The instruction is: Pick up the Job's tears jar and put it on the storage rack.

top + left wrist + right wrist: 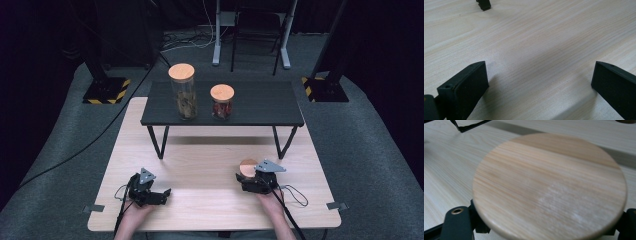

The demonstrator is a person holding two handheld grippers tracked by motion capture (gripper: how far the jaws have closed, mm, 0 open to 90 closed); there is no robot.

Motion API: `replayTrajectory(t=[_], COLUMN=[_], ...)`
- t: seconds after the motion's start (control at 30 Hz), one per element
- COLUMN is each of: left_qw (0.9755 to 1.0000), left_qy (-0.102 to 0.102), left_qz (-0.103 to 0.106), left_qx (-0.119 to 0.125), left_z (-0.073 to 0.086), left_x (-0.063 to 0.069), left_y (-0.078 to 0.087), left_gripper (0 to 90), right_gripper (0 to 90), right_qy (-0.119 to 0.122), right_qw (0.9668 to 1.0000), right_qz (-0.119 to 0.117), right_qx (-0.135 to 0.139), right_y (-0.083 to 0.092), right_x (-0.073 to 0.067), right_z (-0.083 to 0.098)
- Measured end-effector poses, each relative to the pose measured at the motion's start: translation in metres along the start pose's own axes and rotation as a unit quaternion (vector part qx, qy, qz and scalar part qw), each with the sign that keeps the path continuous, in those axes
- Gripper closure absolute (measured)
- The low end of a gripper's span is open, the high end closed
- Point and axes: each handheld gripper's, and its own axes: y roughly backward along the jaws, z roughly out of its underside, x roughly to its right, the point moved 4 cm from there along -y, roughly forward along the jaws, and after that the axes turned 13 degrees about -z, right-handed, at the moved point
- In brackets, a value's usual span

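Here, right gripper (248,172) gripping wooden lid (549,187), table (200,165).

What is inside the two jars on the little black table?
The tall jar holds light brown pieces near its bottom. The short jar holds reddish pieces. Wooden lids cover the tops, and what the pieces are is too small to tell.
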Motion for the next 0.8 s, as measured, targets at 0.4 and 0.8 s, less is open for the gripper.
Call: replayTrajectory(t=[0.4, 0.8], left_qw=[1.0, 1.0], left_qy=[0.0, 0.0], left_qz=[0.0, 0.0], left_qx=[0.0, 0.0], left_z=[0.0, 0.0], left_x=[0.0, 0.0], left_y=[0.0, 0.0], left_gripper=[0.4, 0.4], right_gripper=[24.7, 24.9], right_qy=[0.013, 0.012], right_qw=[0.9999, 0.9999], right_qz=[0.007, 0.005], right_qx=[-0.006, -0.009], right_y=[0.003, 0.013], right_x=[-0.001, 0.0], right_z=[-0.001, -0.006])
